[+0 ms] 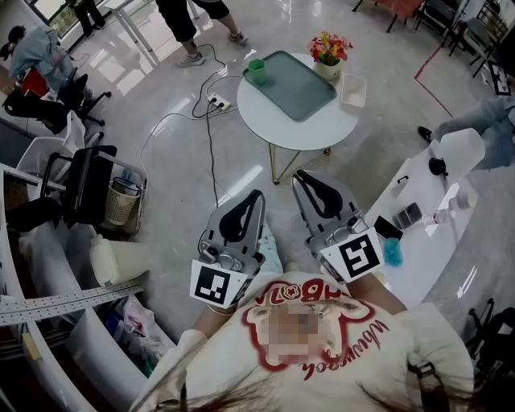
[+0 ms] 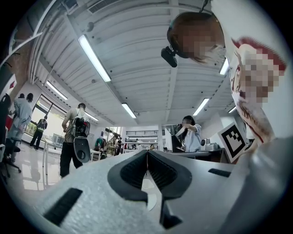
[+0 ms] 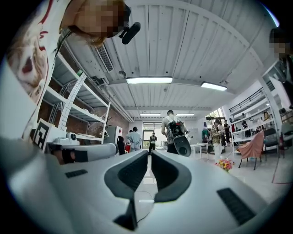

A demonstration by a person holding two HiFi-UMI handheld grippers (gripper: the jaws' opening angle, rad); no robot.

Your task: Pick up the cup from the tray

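Holds left gripper [image 1: 256, 195] and right gripper [image 1: 301, 177] near, jaws together, empty; finds upright cup [image 1: 257, 72] far off at tray [image 1: 314, 100] left corner, straight beyond left gripper.

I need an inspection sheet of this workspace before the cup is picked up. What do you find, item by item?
Surface: round white table, ahead of both grippers, not touched.
Job's things: green cup upright at the left corner of the grey tray.
Clutter: flower pot and white dish beside the tray.
Grippers: left gripper and right gripper both shut, empty.
Cables: cables and power strip on the floor, left of the table.
Surroundings: office chair, second table, people standing.
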